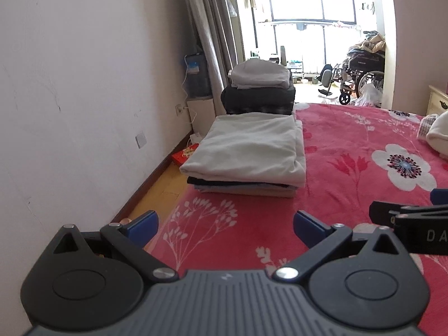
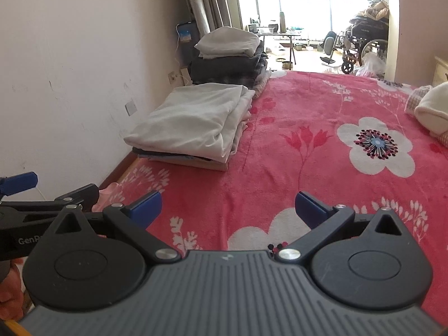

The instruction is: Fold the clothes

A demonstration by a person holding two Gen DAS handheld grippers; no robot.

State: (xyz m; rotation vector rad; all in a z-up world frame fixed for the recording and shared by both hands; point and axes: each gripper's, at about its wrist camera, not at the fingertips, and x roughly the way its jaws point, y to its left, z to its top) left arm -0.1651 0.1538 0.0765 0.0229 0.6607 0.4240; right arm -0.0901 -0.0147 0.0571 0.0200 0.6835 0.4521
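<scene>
A near stack of folded clothes (image 1: 246,151) (image 2: 193,123), white on top with dark and tan layers beneath, lies along the left edge of the red floral bedspread (image 1: 350,145) (image 2: 302,117). Behind it stands a taller far stack (image 1: 259,89) (image 2: 228,56), grey-white over dark pieces. My left gripper (image 1: 226,231) hovers open over the bedspread, short of the near stack, nothing between its blue pads. My right gripper (image 2: 228,210) is also open and empty, alongside it. A cream garment (image 1: 439,134) (image 2: 434,109) lies unfolded at the right edge.
A white wall (image 1: 84,98) runs close along the bed's left side, with a narrow strip of wooden floor (image 1: 156,193) between. Curtains (image 1: 207,28) and a water dispenser (image 1: 196,75) stand at the far left. Beyond the bed, a wheelchair (image 1: 361,78) sits by bright windows.
</scene>
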